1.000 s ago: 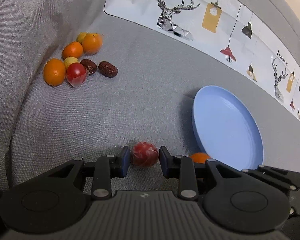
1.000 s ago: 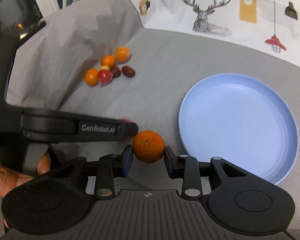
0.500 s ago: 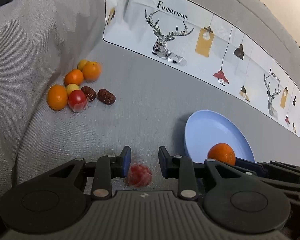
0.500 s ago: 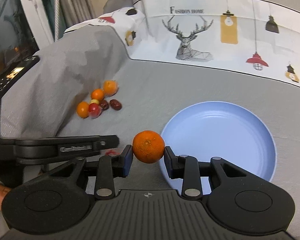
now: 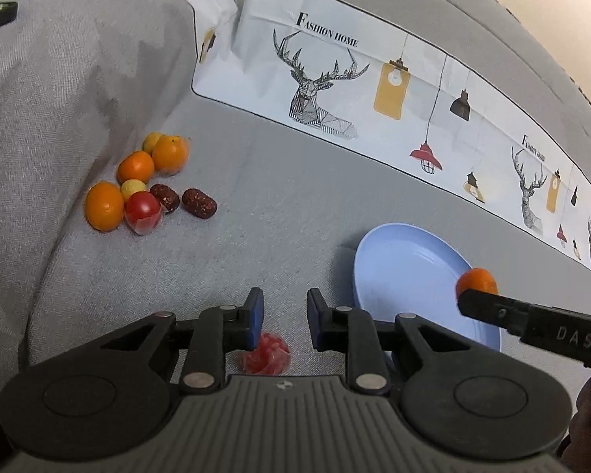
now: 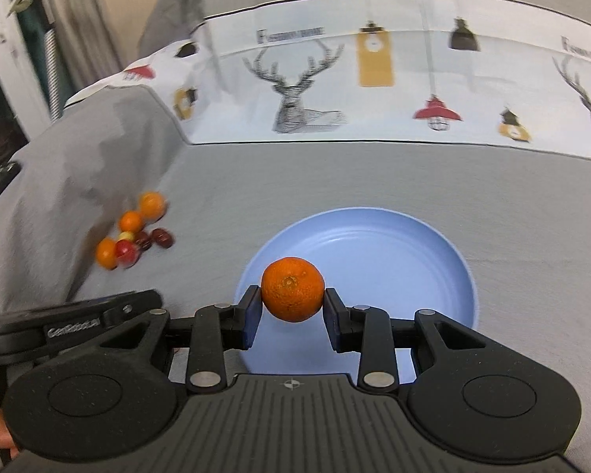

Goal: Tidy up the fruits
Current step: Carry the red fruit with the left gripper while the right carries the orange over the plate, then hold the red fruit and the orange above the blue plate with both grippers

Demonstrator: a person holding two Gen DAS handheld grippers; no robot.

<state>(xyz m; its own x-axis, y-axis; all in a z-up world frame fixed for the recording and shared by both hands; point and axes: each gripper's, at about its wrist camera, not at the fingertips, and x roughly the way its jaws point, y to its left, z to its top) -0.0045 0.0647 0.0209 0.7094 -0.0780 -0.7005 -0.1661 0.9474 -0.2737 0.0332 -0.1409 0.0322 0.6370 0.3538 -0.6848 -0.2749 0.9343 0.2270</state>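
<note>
Holding an orange (image 6: 292,289) clenched in our right gripper (image 6: 291,315) above the blue plate (image 6: 433,236), we next lower and release it, while our left gripper (image 5: 281,317) closes empty beside the plate.

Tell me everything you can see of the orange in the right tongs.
The orange is small, round and bright, with a dimpled peel and a pale stem scar facing the camera. The right tongs are shut on it, one blue pad on each side, nothing else touching it. It hangs over the near rim of the empty light blue plate. The left wrist view shows it partly hidden behind a black finger.
</note>
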